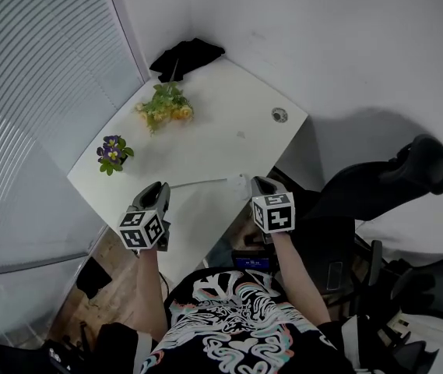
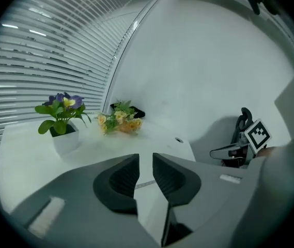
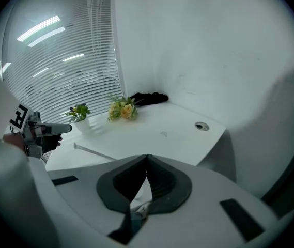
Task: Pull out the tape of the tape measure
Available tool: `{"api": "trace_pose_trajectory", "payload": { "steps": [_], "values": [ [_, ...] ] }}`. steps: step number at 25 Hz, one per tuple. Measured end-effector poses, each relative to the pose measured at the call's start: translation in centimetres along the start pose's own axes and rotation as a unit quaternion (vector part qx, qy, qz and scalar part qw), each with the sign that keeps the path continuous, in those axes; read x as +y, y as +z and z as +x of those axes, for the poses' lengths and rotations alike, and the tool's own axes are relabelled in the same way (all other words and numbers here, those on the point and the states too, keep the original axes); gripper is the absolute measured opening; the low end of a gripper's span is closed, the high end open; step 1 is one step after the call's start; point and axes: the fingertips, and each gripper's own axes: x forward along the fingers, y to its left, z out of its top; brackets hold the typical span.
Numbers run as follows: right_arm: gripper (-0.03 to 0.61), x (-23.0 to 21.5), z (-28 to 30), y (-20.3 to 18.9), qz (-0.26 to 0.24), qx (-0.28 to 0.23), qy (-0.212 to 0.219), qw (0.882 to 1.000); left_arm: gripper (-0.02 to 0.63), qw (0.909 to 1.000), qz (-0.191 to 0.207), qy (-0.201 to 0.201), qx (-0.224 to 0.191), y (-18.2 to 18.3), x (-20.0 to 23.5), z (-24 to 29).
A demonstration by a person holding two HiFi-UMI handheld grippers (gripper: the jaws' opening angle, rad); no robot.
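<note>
left gripper (image 2: 145, 160) sits low centre of its own view, jaws parted by a narrow gap and nothing pinched. a sliver of the tape (image 2: 145, 183) shows through that gap, down on the white table (image 2: 28, 154). right gripper (image 3: 147, 158) has its jaws closed tip to tip, gripping nothing. head view: the tape stretches across lower middle frame between both grippers. its case (image 1: 242, 181) seems to be at the right end, though that's blurry.
</note>
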Motion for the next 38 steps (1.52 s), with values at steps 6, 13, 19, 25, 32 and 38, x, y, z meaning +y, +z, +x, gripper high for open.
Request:
{"api": "trace_pose_trajectory", "payload": {
  "steps": [6,13,19,25,32,38],
  "values": [
    [0.002,1.3,-2.6,2.2,0.000,-0.043,0.022,0.999,0.014,0.9993,0.030,-0.018,-0.014,2.1,-2.9,-0.6],
    [0.002,2.4,-5.5,4.0,-0.025,-0.096,0.020,0.995,0.003,0.9969,0.069,-0.019,-0.035,4.2,-5.4,-2.2],
    [0.002,3.7,-8.0,5.0,-0.039,-0.150,0.028,0.987,0.003,0.9939,0.092,-0.015,-0.059,6.1,-7.4,-3.6],
    [0.002,3.6,-9.1,5.0,-0.030,-0.169,0.018,0.985,0.002,0.9922,0.087,-0.014,-0.088,7.5,-8.0,-5.1],
    [0.002,3.1,-9.9,4.6,-0.027,-0.174,0.006,0.984,0.002,0.9917,0.089,-0.016,-0.091,7.4,-8.5,-5.4],
    [0.002,2.7,-10.2,4.3,-0.026,-0.172,0.001,0.985,0.002,0.9920,0.090,-0.016,-0.088,7.0,-8.5,-5.5]
  ]
}}
